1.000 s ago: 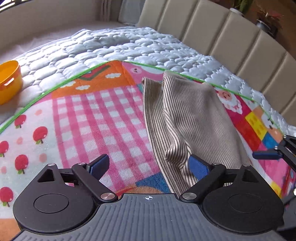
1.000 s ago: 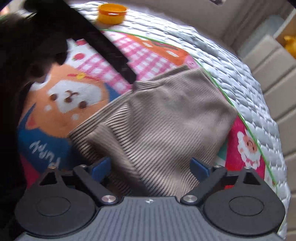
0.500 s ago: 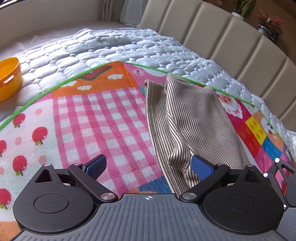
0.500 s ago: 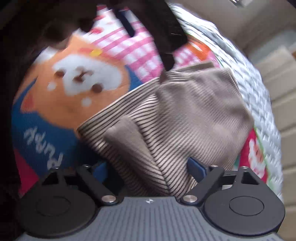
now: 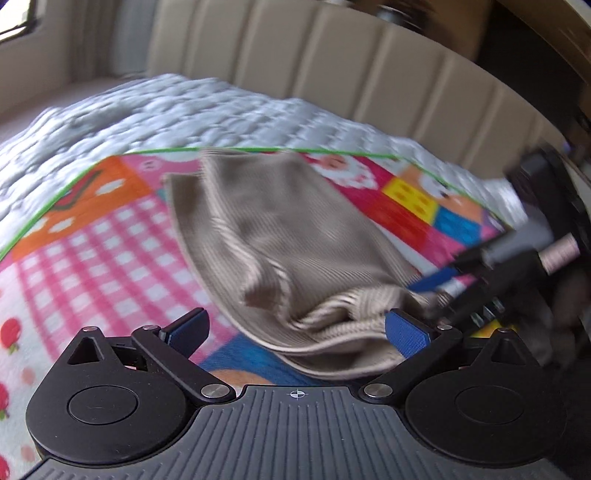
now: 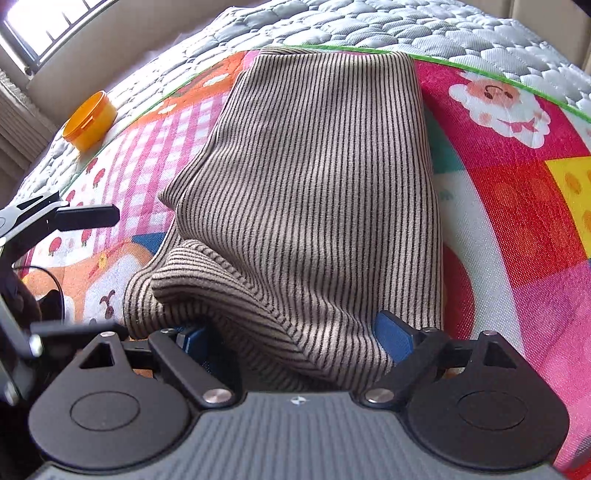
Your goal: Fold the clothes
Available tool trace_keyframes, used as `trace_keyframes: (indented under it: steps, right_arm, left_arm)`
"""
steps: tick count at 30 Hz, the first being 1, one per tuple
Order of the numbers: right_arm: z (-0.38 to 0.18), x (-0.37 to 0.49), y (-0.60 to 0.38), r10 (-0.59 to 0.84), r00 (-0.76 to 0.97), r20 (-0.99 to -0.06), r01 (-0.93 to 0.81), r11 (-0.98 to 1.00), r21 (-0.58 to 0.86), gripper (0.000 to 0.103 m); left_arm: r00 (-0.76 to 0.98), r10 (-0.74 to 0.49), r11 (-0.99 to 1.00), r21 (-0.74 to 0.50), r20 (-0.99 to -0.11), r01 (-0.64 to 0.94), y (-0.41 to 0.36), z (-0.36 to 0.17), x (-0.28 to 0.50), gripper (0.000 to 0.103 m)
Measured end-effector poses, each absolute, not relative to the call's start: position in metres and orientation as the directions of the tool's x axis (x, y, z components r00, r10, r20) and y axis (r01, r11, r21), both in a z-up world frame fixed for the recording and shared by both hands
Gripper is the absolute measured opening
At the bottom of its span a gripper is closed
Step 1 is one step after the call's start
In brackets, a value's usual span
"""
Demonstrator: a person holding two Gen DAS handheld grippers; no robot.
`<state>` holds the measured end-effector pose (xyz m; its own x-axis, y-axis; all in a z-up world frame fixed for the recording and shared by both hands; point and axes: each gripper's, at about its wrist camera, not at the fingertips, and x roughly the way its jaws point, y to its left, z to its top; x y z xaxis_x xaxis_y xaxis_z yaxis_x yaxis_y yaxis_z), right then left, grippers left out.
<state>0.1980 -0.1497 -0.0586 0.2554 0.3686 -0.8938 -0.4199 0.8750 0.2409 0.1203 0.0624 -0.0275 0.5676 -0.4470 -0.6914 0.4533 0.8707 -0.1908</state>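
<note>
Bed with a quilted pale-grey mattress cover [image 6: 369,22], padded beige headboard [image 5: 332,66] behind; over the quilt lay a bright printed play mat [image 6: 517,192] edged in green, with pink gingham, strawberries, cartoon animals and colour blocks. At far left of the right wrist view an orange round plastic tub [image 6: 88,120] sat on the quilt, well apart from the clothing. The striped garment [image 6: 314,177], soft ribbed knit in tan with thin dark lines, lay folded in a rough rectangle on the mat, its far edge reaching the green border and its near edge rumpled into a thick roll. Left gripper [image 5: 295,330] stood spread wide, jaws having just been opening; the garment's bunched near corner lay between its blue pads, the right pad just beside the cloth, the left pad clear over the mat. Left view blurred. Right gripper [image 6: 295,336] also stood wide, jaws having just opened further, straddling the rolled near hem; whether its pads pressed the knit could not be told.
</note>
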Motion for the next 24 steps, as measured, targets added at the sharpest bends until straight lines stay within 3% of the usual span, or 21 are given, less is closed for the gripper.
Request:
trace_keyframes:
  steps: [4,9,19,24]
  right_arm:
    - [-0.06,0.197,-0.149,0.365,0.26,-0.894,-0.437,0.87,0.228,0.091]
    - [-0.055,0.19,-0.146,0.352,0.278,-0.894,-0.474,0.859,0.191,0.093]
    - [-0.039,0.173,-0.149,0.241,0.383,-0.892,-0.567,0.824,-0.021,0.103]
    - [-0.056,0.183,-0.145,0.207,0.323,-0.923,-0.575,0.818,-0.018,0.103]
  left_arm:
    - [0.549,-0.409,0.825,-0.038,-0.728,0.564,0.033,-0.038,0.106,0.103]
    - [0.57,-0.256,0.84,0.111,-0.781,0.53,0.016,-0.062,0.115,0.103]
    - [0.642,-0.235,0.894,0.097,-0.73,0.438,0.023,-0.064,0.133,0.103]
    - [0.659,-0.235,0.895,0.104,-0.715,0.433,0.021,-0.063,0.132,0.103]
